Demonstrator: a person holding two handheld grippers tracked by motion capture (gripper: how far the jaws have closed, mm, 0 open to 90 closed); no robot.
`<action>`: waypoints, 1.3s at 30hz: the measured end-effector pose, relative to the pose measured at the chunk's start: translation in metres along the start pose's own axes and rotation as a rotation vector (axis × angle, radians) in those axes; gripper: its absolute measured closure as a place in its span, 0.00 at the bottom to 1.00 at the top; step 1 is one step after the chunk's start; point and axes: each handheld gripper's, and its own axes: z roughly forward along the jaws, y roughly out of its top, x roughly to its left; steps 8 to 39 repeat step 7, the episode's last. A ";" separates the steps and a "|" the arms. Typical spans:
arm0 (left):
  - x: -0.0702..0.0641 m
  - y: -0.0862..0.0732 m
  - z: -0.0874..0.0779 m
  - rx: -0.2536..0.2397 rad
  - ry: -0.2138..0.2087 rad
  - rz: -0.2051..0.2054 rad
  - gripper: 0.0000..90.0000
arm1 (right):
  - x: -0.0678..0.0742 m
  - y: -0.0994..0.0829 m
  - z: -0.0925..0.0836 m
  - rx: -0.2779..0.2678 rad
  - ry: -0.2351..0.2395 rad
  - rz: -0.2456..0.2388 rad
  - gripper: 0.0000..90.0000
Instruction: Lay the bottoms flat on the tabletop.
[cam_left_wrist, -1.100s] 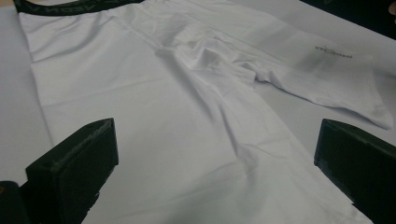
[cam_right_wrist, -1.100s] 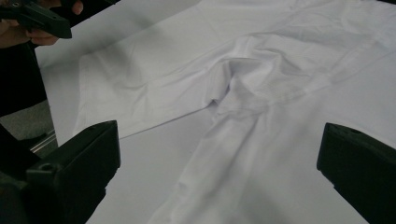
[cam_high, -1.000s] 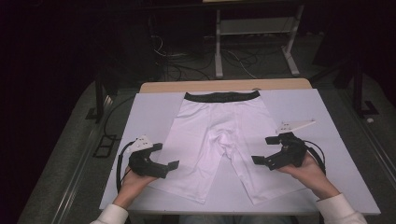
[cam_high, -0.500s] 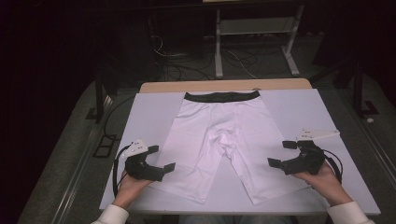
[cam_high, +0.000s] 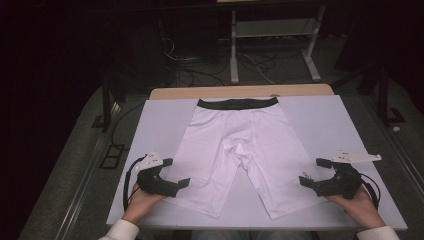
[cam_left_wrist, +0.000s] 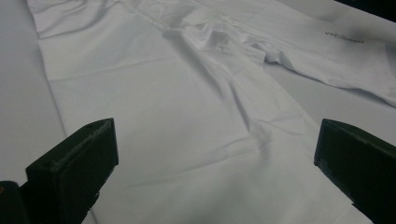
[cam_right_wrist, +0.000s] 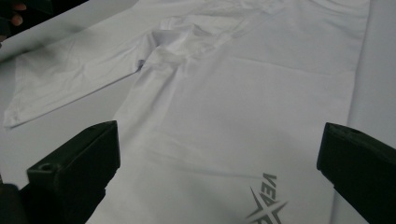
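Currently, status per item:
shorts (cam_high: 235, 150): lying flat mid-table, black waistband (cam_high: 237, 103) toward the far edge, both legs pointing at the near edge, bunched wrinkles at the crotch.
left gripper (cam_high: 176, 173): sitting near the near-left corner, jaws wide, holding nothing, tips just at the outer edge of the left leg.
right gripper (cam_high: 311, 173): sitting near the near-right corner, jaws wide, holding nothing, apart from the right leg hem.
table (cam_high: 320, 120): white cover, bare margins both sides of the shorts.
goal: none stated; guessing a fold or a lift from the leg hems.
risk 1: pinching only the top layer, so the leg is peeling open instead of lifting whole.
risk 2: jaws dragging on thin fabric, pushing wrinkles toward the crotch rather than gripping.
risk 3: uneven pull between the two sides, skewing the shorts off square.
risk 4: catching the table cover along with the hem.
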 end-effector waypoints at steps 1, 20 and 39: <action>0.000 0.000 0.000 0.002 -0.002 0.003 0.00 | 0.000 -0.002 -0.001 0.000 -0.008 0.000 0.00; -0.001 0.000 0.003 0.019 -0.016 0.014 0.00 | -0.001 -0.012 -0.003 0.016 -0.025 0.000 0.00; -0.001 0.000 0.003 0.019 -0.016 0.014 0.00 | -0.001 -0.012 -0.003 0.016 -0.025 0.000 0.00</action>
